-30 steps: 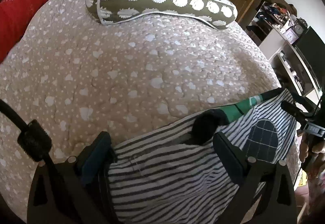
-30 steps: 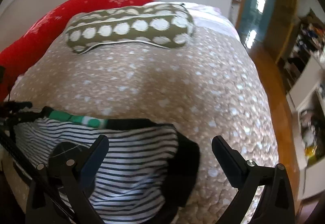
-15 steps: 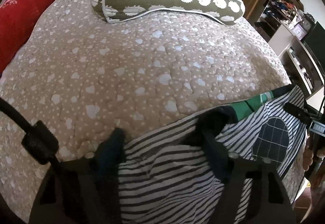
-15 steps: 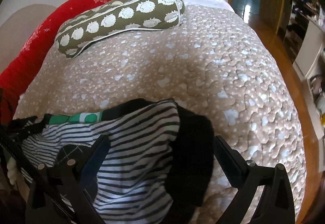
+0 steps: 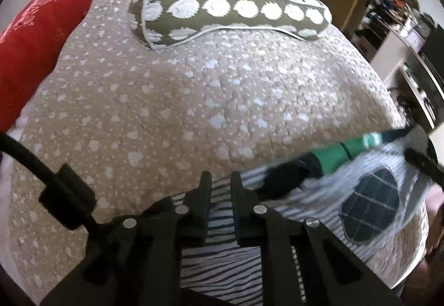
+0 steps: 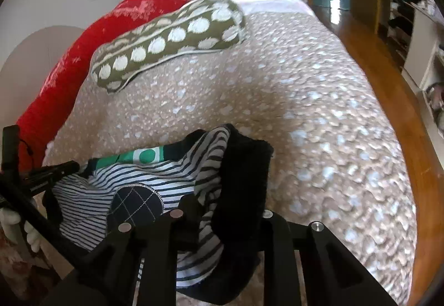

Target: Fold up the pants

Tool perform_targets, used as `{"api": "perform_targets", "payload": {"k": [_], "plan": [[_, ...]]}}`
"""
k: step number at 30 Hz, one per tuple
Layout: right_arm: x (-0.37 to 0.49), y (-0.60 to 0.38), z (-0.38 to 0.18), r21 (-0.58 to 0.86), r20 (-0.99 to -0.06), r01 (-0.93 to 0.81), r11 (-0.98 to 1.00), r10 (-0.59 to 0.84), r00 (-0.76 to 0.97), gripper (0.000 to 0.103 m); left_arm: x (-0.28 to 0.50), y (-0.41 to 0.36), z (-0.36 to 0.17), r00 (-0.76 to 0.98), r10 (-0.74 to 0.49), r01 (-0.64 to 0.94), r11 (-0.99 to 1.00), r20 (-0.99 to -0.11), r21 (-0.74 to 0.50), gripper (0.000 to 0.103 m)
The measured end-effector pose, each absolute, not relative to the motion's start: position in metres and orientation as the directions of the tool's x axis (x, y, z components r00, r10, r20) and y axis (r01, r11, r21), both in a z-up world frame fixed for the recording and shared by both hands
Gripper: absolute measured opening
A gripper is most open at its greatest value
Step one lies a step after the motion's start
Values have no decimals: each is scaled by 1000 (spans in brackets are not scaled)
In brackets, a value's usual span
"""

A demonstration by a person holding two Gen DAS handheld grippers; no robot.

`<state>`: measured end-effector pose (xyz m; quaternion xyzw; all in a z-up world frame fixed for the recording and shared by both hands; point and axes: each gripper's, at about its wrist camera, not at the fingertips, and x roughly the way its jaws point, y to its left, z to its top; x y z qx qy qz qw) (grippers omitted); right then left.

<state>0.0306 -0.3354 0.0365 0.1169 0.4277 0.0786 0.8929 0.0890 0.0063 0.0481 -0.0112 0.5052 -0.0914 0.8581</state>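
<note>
Striped pants (image 5: 222, 264) lie at the bed (image 5: 194, 100) near edge | left gripper (image 5: 220, 181) and right gripper (image 6: 222, 211) have just been closing, now clamped on pants | fold not yet made

Both tools are matte black plastic. The left tool (image 5: 219, 181) shows round silver screw heads and a black cable. The right tool (image 6: 222, 211) matches.

Striped pants (image 6: 155, 181): navy-and-white, with black cuff, green-and-white dotted band and navy checked patch (image 6: 136, 206). Beneath them, quilt (image 5: 172, 100): beige with white hearts and dots. Beyond the quilt, bolster (image 5: 230, 9): olive with white blobs; cushion (image 5: 50, 17): red, faint white marks.
</note>
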Motion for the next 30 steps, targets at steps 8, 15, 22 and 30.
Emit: {"api": "perform_targets", "payload": {"k": [8, 15, 22, 30], "plan": [[3, -369, 22, 305, -752, 85, 949, 185, 632, 27, 59, 60, 75, 537, -245, 62, 966, -807, -252, 27], [-37, -417, 25, 487, -635, 161, 858, 222, 740, 69, 23, 119, 56, 532, -283, -32, 935, -798, -353, 62], [-38, -398, -4, 538, -640, 115, 835, 316, 700, 76, 22, 93, 19, 451, -353, 0, 919, -820, -395, 80], [-25, -375, -21, 550, -657, 109, 828, 348, 668, 27, 22, 58, 12, 429, -250, 8, 962, -868, -274, 33]]}}
